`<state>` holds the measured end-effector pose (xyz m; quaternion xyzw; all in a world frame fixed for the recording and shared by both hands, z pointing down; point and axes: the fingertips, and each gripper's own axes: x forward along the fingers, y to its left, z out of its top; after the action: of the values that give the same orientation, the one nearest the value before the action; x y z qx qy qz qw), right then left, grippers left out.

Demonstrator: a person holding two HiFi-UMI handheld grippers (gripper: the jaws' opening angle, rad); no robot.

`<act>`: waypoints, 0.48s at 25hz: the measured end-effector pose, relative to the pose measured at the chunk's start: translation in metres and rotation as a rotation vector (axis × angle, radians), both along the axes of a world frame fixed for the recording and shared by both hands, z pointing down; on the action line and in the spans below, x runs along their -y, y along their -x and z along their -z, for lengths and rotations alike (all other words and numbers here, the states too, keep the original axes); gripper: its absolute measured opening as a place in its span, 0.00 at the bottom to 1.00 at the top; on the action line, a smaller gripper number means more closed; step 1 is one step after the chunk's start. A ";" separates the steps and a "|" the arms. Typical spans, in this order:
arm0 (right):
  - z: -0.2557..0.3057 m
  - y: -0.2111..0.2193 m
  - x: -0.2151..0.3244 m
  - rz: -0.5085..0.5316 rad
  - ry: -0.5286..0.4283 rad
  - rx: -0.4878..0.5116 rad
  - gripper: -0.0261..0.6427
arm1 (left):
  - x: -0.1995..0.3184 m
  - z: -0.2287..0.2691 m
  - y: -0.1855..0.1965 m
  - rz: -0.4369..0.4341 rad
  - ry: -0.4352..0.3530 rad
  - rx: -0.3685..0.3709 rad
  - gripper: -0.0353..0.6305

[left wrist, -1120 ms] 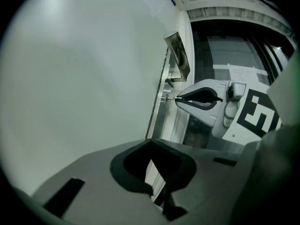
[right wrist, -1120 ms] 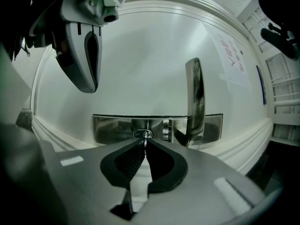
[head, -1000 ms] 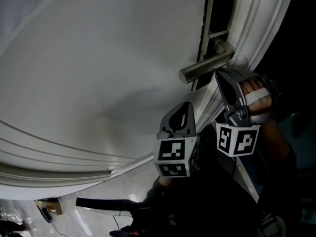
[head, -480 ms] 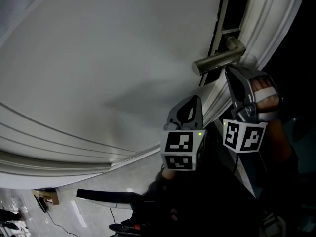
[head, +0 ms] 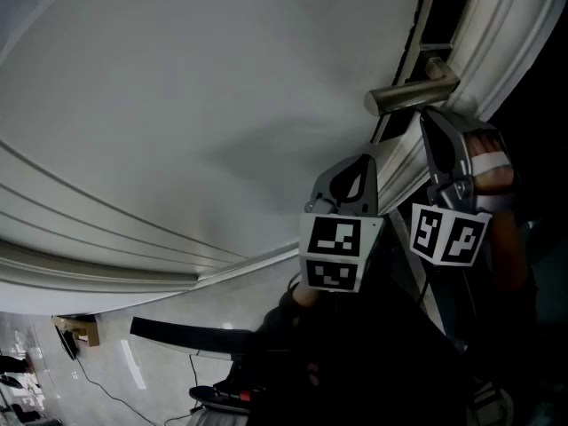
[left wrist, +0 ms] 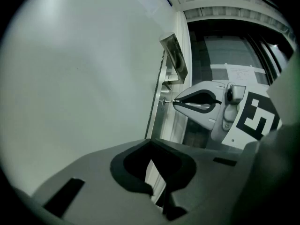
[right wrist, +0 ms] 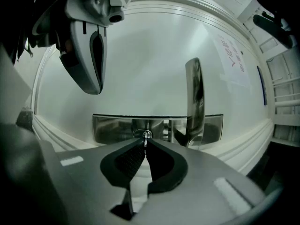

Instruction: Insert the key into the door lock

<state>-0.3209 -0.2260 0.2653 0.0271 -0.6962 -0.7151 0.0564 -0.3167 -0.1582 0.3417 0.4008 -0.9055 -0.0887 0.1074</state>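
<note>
A white door carries a metal lock plate with a lever handle, and the handle shows in the head view too. My right gripper is shut on a thin key. The key's tip sits at the round keyhole; how far in it is, I cannot tell. In the left gripper view the right gripper points its key at the lock. My left gripper is shut and holds nothing. It hovers in front of the door, left of and below the handle.
The door's edge and moulded frame run along the right. Raised panel mouldings cross the lower door. A printed notice is stuck on the door. Floor with cables lies at the lower left.
In the head view the handle and both grippers have drifted up and to the right. The right gripper stays just under the handle.
</note>
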 end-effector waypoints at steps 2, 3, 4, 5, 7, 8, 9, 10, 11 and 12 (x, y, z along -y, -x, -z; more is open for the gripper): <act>0.001 0.000 0.000 0.001 0.000 0.002 0.06 | 0.000 0.001 0.000 0.001 0.001 0.003 0.05; 0.001 -0.001 -0.001 0.002 0.001 0.002 0.06 | 0.000 0.001 0.000 0.001 0.003 0.003 0.05; 0.000 -0.001 -0.001 0.003 0.002 0.002 0.06 | -0.001 0.001 -0.001 0.002 0.005 0.004 0.05; 0.001 -0.001 -0.001 0.005 0.002 0.003 0.06 | -0.001 0.001 -0.001 0.001 0.007 0.005 0.05; 0.001 -0.001 -0.002 0.007 0.001 0.005 0.06 | -0.001 0.002 0.000 0.002 0.009 0.007 0.05; 0.001 -0.001 -0.002 0.007 0.000 0.005 0.06 | -0.001 0.002 0.000 0.004 0.008 0.008 0.05; 0.001 -0.001 -0.002 0.008 0.000 0.006 0.06 | -0.001 0.002 0.000 0.005 0.008 0.007 0.05; 0.001 -0.001 -0.002 0.008 -0.001 0.006 0.06 | -0.002 0.001 0.001 0.006 0.008 0.007 0.05; 0.001 -0.001 -0.003 0.009 -0.001 0.005 0.06 | -0.002 0.001 0.001 0.006 0.009 0.005 0.05; 0.001 -0.001 -0.003 0.009 -0.001 0.005 0.06 | -0.002 0.000 0.001 0.005 0.009 0.004 0.05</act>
<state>-0.3199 -0.2231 0.2642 0.0258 -0.6960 -0.7157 0.0514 -0.3172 -0.1561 0.3415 0.3981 -0.9072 -0.0840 0.1070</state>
